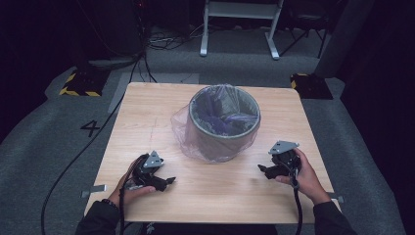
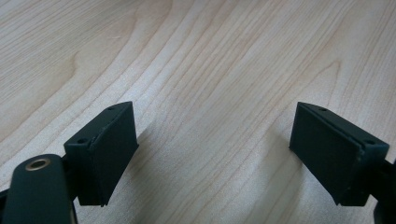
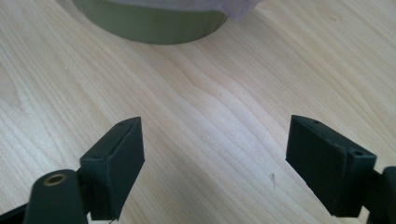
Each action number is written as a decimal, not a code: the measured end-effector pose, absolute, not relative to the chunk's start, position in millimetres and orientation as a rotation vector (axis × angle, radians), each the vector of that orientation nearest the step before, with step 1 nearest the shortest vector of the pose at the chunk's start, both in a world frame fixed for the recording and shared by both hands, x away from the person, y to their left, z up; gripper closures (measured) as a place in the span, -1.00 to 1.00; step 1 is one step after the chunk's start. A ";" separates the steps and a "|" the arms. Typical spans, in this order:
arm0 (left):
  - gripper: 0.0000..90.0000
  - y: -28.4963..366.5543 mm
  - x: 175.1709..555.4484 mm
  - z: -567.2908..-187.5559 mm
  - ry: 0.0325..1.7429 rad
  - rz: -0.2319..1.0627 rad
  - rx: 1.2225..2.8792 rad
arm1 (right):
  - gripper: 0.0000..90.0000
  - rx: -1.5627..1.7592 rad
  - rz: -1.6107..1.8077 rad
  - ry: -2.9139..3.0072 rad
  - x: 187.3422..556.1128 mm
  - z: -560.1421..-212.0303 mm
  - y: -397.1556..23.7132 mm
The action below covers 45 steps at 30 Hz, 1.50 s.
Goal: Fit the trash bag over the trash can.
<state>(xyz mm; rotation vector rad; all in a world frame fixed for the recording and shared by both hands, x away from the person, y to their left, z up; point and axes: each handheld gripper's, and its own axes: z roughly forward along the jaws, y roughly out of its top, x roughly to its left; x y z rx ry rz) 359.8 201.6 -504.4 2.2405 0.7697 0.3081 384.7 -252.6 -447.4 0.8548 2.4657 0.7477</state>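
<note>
A grey bin (image 1: 224,128) w/ a purple plastic liner (image 1: 182,128) is standing upright at the middle of the wooden surface (image 1: 147,107), well apart from both grippers. The left gripper (image 1: 169,181) is sitting low over the surface's near left, fingers (image 2: 109,149) spread wide w/ nothing between them. The right gripper (image 1: 262,170) is hovering near the bin's right side, fingers (image 3: 119,165) also gaping wide & gripping nothing.
</note>
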 end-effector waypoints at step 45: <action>-0.68 201.5 359.5 -504.3 0.770 0.311 2.242 | -0.55 1.135 0.829 2.349 358.1 -491.2 -315.7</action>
